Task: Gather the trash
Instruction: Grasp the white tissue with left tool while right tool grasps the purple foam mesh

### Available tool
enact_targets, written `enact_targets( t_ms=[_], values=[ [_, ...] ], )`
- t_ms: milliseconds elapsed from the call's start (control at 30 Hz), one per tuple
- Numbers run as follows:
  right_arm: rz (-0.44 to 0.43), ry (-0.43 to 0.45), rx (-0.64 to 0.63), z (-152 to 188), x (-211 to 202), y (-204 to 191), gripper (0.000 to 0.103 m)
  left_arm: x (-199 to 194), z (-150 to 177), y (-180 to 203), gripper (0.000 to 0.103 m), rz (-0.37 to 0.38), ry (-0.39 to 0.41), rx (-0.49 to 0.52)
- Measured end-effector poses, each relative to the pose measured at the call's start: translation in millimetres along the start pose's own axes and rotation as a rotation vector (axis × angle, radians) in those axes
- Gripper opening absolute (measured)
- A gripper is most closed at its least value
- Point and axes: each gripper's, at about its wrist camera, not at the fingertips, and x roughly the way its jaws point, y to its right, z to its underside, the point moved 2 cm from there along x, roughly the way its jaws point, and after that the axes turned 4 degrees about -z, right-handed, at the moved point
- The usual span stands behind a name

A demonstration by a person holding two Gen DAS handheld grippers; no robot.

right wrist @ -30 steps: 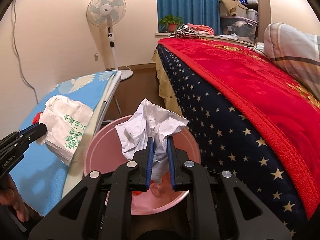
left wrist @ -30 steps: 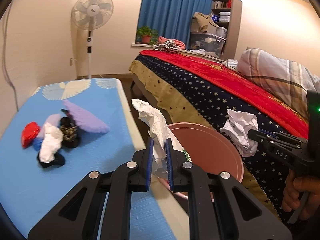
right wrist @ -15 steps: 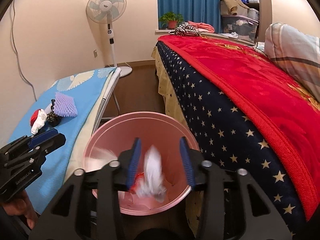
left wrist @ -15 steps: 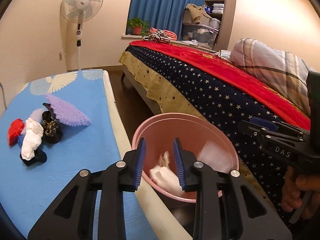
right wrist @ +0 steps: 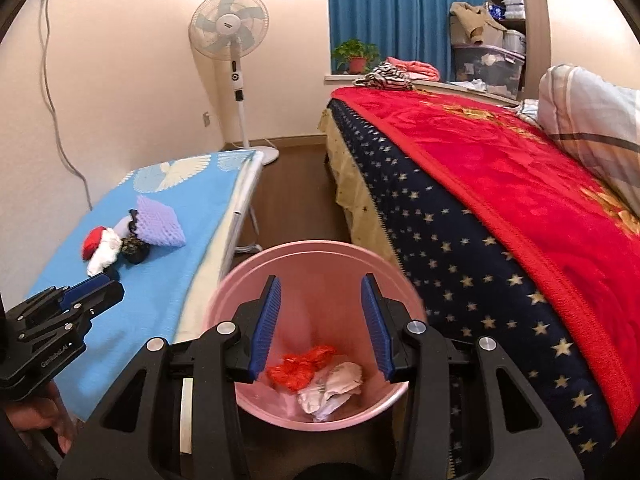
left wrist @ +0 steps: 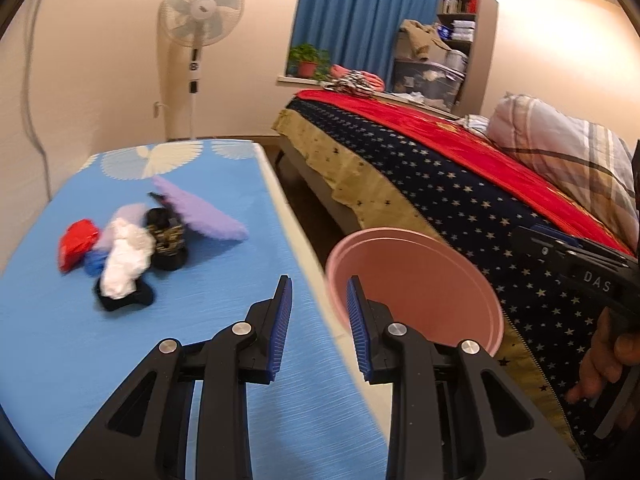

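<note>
Right wrist view: right tongs (right wrist: 320,322) spread wide and holding nothing, hanging over round pink plastic bin (right wrist: 404,292) on the floor between blue-covered counter (right wrist: 160,280) and bed with red blanket (right wrist: 500,184). Inside the bin — crumpled white paper (right wrist: 334,390) beside red crinkled wrapper (right wrist: 298,368). Left wrist view: left tongs (left wrist: 318,320) also parted, empty, above the counter's edge just beside the bin. Farther along the counter, a heap of leftover trash (left wrist: 136,248) — purple foam net, white wad, red, blue and black scraps.
</note>
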Motion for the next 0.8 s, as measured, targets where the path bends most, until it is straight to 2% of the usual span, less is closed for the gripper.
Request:
enact_targets(
  t_ms=[100, 200, 300, 567, 800],
  values=[
    [-0.017, 0.014, -0.002, 0, 1, -12, 0.043, -5, 0, -18, 0.029, -0.03, 0.006, -0.026],
    [-0.075, 0.017, -0.004, -1, 5, -26, 0.043, -9, 0, -35, 0.029, -0.064, 0.014, -0.055],
    [-0.086, 0.025, -0.051, -2, 10, -44, 0.043, -11, -1, -51, 0.029, -0.104, 0.022, -0.093],
    [-0.141, -0.02, -0.116, -4, 40, -81, 0.037, -7, -6, -93, 0.029, -0.211, 0.029, -0.204],
    [-0.204, -0.021, -0.154, -17, 67, -116, 0.035, 0, -5, -120, 0.029, -0.268, 0.028, -0.229]
  ],
)
